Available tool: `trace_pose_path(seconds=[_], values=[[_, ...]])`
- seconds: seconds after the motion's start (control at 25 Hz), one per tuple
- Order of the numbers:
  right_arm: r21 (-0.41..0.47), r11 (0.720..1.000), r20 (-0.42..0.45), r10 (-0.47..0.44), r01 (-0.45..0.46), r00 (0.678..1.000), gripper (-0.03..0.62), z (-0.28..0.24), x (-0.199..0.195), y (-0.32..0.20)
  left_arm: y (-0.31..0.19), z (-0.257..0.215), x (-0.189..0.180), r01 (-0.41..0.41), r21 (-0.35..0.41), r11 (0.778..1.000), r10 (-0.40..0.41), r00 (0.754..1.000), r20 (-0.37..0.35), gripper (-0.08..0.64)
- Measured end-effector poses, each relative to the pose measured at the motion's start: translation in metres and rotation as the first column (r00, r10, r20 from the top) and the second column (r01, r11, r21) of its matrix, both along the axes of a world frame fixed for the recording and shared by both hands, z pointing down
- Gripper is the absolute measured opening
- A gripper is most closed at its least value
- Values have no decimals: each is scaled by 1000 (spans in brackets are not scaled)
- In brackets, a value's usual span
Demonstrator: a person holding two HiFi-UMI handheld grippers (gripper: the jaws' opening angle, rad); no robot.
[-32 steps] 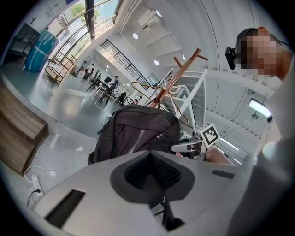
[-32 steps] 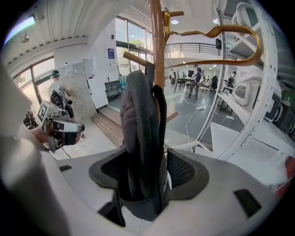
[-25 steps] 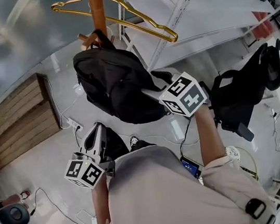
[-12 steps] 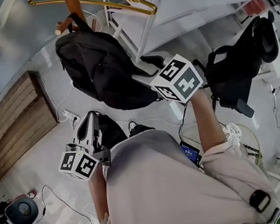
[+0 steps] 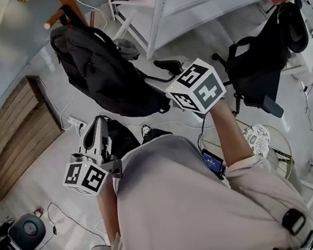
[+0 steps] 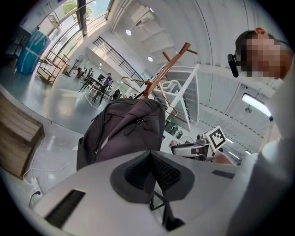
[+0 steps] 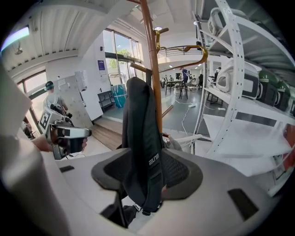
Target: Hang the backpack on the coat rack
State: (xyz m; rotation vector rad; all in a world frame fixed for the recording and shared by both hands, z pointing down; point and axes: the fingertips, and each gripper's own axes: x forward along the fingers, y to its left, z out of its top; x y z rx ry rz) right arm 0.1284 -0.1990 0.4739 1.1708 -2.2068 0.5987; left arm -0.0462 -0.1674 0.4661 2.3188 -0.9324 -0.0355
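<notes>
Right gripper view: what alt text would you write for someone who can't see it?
A black backpack strap hangs between the right gripper's open jaws, which have just been closing slightly. Behind it stands a wooden coat rack bearing a gold hanger; the left gripper shows at left.

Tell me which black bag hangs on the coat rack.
The backpack at upper left, loop over a rack peg; the other bag is at the right, off it.
</notes>
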Motion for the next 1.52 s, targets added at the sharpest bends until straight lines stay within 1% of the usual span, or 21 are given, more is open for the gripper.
trace_pose_path(seconds=[0.16,0.24,0.28,0.32,0.52,0.68,0.88,1.12,1.36,1.52], values=[[11,999,19,36,-37,999,157,5,4,11,7,3,4,2,10,1000,-2,1000,-7,6],[21,997,36,76,-77,996,130,7,10,19,14,5,8,3,12,1000,-3,1000,-2,6],[20,995,45,101,-102,994,91,9,12,23,18,5,8,2,9,1000,-2,1000,9,6],[16,993,54,120,-121,991,67,11,13,26,20,5,9,1,10,1000,-1,1000,19,6],[-2,989,80,149,-149,986,51,19,8,38,22,2,9,15,19,1000,-16,1000,17,6],[5,984,115,179,-181,977,31,20,4,52,26,1,12,21,24,999,-21,1000,15,6],[23,980,115,193,-197,975,11,20,2,68,30,0,14,29,26,999,-30,999,23,6],[38,976,141,207,-214,968,9,17,8,85,40,3,22,22,34,999,-23,999,34,6],[43,979,141,189,-197,972,9,18,8,96,45,5,26,30,32,999,-33,997,73,6],[22,984,156,174,-179,972,8,20,5,103,49,7,29,25,29,999,-28,994,104,5]])
